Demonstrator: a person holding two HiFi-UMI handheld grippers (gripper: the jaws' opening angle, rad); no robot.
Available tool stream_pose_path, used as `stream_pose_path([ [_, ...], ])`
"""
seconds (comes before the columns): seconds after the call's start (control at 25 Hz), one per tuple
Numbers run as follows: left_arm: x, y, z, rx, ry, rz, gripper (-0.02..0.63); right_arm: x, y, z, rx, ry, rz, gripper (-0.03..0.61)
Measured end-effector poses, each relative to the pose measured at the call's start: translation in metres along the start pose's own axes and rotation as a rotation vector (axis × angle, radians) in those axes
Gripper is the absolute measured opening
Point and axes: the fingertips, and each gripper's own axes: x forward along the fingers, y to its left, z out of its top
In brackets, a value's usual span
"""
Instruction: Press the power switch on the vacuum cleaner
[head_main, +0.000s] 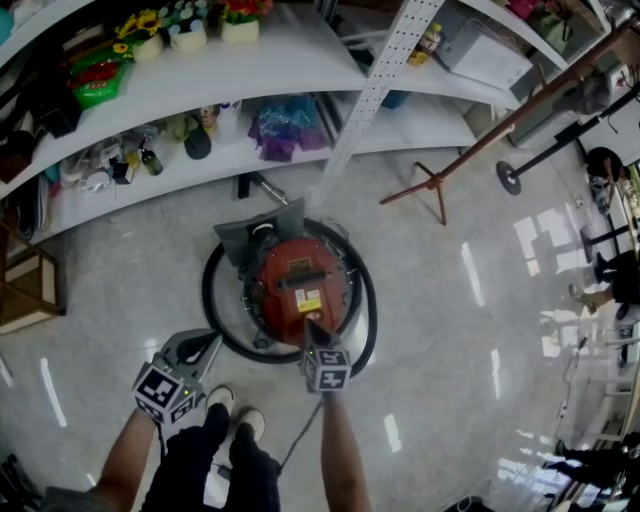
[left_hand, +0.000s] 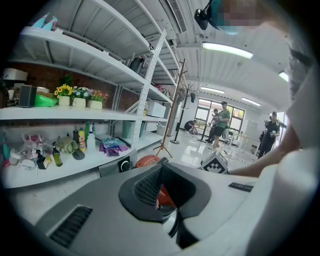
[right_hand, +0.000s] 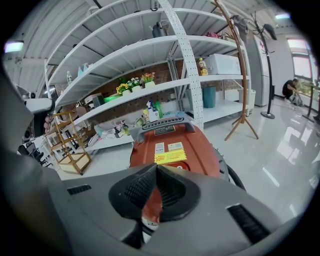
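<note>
Our right gripper (right_hand: 156, 169) fingers closed, empty; red vacuum cleaner (right_hand: 175, 147) just beyond tips. Left gripper (left_hand: 162, 167) fingers closed, vacuum farther ahead.

Bright, even ceiling strip light (left_hand: 227, 50), white glare streaks on glossy floor (head_main: 440, 330), fisheye-dark corners.

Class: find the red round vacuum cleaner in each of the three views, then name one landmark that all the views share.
Head view: the red round vacuum cleaner sits at the centre of the picture.
Left gripper view: only a small red part shows, low at centre, just above the jaws.
Right gripper view: it fills the centre, just beyond the jaws.
Shared landmark: the white perforated shelf post.
</note>
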Motion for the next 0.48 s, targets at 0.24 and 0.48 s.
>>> stream_pose_path([
  [0.24,0.0011,-0.0010,-0.0021,-0.003,0.000,0.001,0.009,0.0041,-0.0075,-0.0058,-0.008,0.003,-0.017,0.014],
  [0.48,0.0013,-0.0027,-0.0006,-0.006,0.001,0.002,0.009,0.0030,-0.0066,-0.0032,-0.003,0.011,-0.014,0.014],
])
